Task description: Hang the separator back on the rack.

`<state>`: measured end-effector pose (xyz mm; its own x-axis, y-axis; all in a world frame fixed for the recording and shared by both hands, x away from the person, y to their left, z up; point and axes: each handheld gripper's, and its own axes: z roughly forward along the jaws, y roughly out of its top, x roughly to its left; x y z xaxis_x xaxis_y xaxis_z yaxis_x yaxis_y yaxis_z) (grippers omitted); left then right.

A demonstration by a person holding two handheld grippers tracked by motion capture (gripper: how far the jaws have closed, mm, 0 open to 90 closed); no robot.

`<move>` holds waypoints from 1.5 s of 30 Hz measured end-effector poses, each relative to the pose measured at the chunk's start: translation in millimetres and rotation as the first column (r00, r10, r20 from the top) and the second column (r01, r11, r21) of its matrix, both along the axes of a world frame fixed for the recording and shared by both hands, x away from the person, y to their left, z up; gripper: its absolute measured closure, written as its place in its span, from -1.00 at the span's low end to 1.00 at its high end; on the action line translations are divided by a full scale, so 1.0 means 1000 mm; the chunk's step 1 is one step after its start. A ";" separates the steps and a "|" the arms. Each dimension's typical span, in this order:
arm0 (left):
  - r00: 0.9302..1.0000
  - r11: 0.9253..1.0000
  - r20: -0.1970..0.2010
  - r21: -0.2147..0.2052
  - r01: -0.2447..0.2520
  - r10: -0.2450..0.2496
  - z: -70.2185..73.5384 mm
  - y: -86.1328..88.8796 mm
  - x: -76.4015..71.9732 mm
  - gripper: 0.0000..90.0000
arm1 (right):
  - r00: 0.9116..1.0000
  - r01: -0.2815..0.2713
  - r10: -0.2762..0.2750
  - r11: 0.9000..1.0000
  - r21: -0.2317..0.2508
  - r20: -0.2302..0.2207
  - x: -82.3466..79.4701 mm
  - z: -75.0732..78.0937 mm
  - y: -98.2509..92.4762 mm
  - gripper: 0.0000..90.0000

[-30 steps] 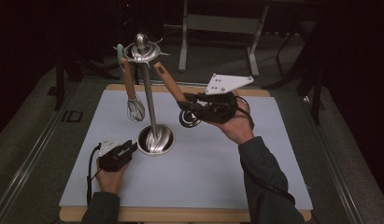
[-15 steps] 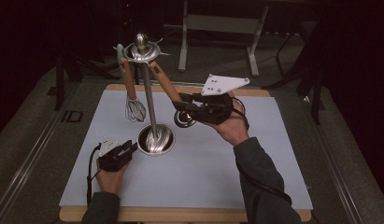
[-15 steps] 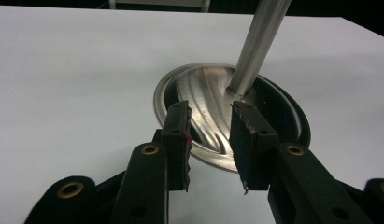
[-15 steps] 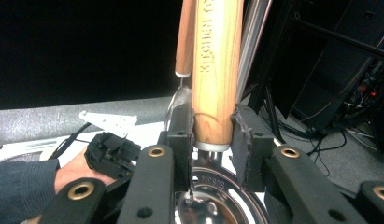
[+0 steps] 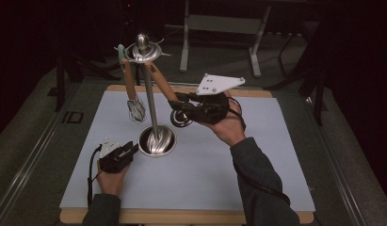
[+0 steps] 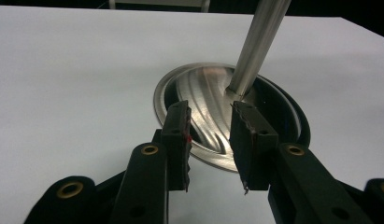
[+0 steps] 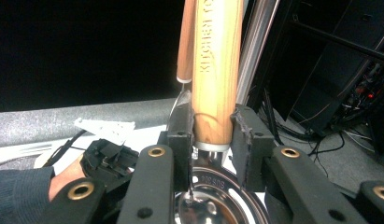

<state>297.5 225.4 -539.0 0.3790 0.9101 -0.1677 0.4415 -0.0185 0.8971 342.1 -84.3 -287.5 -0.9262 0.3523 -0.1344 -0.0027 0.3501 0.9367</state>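
While your right gripper (image 7: 210,128) clamps the wooden-handled utensil (image 7: 215,70), hung from the rack's top ring (image 5: 143,52) and swung out sideways, your left gripper (image 6: 209,140) rests open-jawed, empty, just beside the steel base (image 6: 213,100) on the table (image 5: 257,155).

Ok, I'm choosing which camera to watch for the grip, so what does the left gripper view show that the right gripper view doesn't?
Left gripper view: the stand's round, swirl-patterned steel base on the white tabletop, seen past the left gripper, whose jaws stand open and clamp nothing.
Right gripper view: the right gripper shut on a light wooden utensil handle with printed lettering, and a second, slimmer wooden handle behind it.
Both: the stand's slim steel pole and the left gripper.
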 end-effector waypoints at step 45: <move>1.000 1.000 -0.003 -0.002 0.002 -0.002 0.000 0.000 0.000 0.51 | 0.997 0.047 -0.052 0.994 -0.102 -0.049 0.011 -0.013 0.025 0.47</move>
<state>297.7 225.9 -539.0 0.3799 0.9091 -0.1706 0.4443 -0.0176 0.8957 353.3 -59.7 -300.9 -0.9145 0.3852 -0.1237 0.0645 0.4408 0.8953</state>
